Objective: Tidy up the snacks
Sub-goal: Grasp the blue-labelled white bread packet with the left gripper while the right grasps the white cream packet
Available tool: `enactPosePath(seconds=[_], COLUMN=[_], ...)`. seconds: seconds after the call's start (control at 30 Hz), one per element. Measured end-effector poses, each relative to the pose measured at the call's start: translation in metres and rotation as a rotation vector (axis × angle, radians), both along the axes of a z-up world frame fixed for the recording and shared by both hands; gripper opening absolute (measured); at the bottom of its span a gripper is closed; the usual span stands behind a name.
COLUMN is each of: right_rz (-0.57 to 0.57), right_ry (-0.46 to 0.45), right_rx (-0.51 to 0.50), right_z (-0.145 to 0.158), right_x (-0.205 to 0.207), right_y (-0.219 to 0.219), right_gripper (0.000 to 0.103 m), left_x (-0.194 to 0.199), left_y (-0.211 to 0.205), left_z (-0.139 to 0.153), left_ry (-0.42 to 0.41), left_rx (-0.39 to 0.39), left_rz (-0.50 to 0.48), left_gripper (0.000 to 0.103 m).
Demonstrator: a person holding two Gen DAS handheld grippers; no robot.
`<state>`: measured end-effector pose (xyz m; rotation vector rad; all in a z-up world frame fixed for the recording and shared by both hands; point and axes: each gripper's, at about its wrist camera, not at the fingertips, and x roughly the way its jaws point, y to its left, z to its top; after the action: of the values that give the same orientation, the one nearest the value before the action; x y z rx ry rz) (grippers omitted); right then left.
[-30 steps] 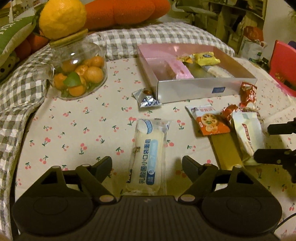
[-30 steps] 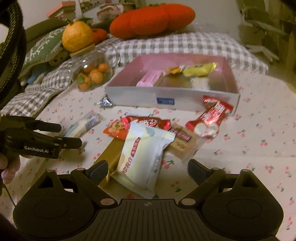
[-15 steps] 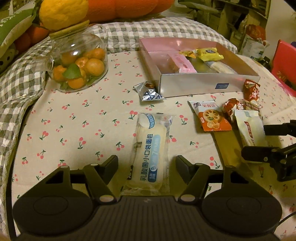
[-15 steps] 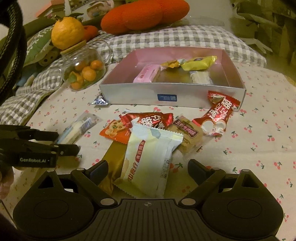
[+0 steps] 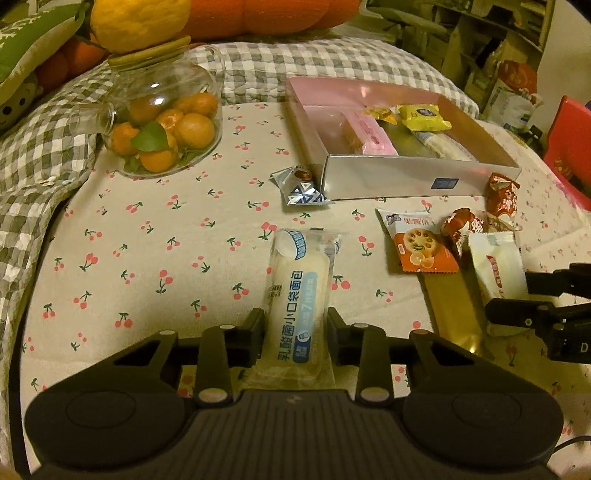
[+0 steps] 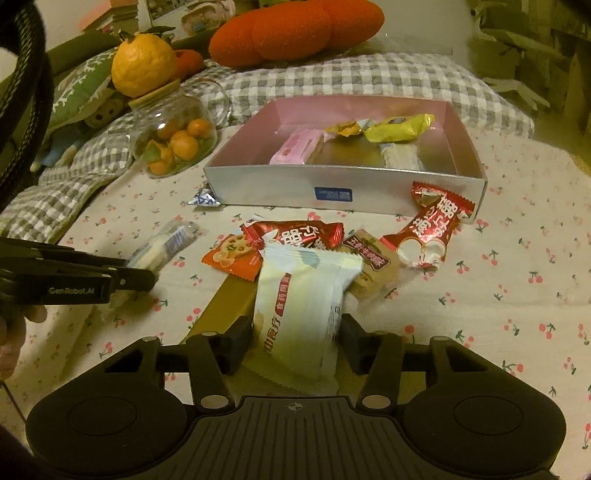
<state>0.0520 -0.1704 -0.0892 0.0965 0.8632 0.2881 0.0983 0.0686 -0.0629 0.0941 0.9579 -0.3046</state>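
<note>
My left gripper point(image 5: 295, 332) is shut on a long clear-wrapped white bread pack point(image 5: 297, 291) that lies on the cherry-print cloth. My right gripper point(image 6: 297, 341) is shut on a cream snack packet point(image 6: 301, 306) that rests on a gold bar point(image 6: 225, 306). The silver box with a pink inside point(image 6: 343, 192) stands beyond and holds a pink packet point(image 6: 295, 147), a yellow packet point(image 6: 399, 127) and others. Loose snacks lie before it: an orange lotus packet point(image 6: 232, 254), red wrappers point(image 6: 432, 225) and a brown packet point(image 6: 369, 262).
A glass jar of small oranges point(image 5: 162, 125) stands at the far left with a big citrus fruit on its lid. A small silver-blue wrapper point(image 5: 299, 188) lies by the box's left corner. Checked bedding and an orange cushion point(image 6: 295, 29) border the back.
Both grippers moved forward and closed: the left jaws came in onto the bread pack, the right jaws onto the cream packet. Both were open a second ago.
</note>
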Motion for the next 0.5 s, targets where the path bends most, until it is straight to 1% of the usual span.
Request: enactPosePath(seconds=[0.5], right_rz=[0.008], right_ry=[0.004], right_rx=[0.034], right_z=[0.012], right_x=[-0.004], right_y=[-0.004], right_gripper=[0.049], left_x=[0.000], left_y=[-0.002], left_z=[0.005], left_ry=[0.024], left_rx=[-0.031], left_rz=[0.018], left_gripper=[0.026])
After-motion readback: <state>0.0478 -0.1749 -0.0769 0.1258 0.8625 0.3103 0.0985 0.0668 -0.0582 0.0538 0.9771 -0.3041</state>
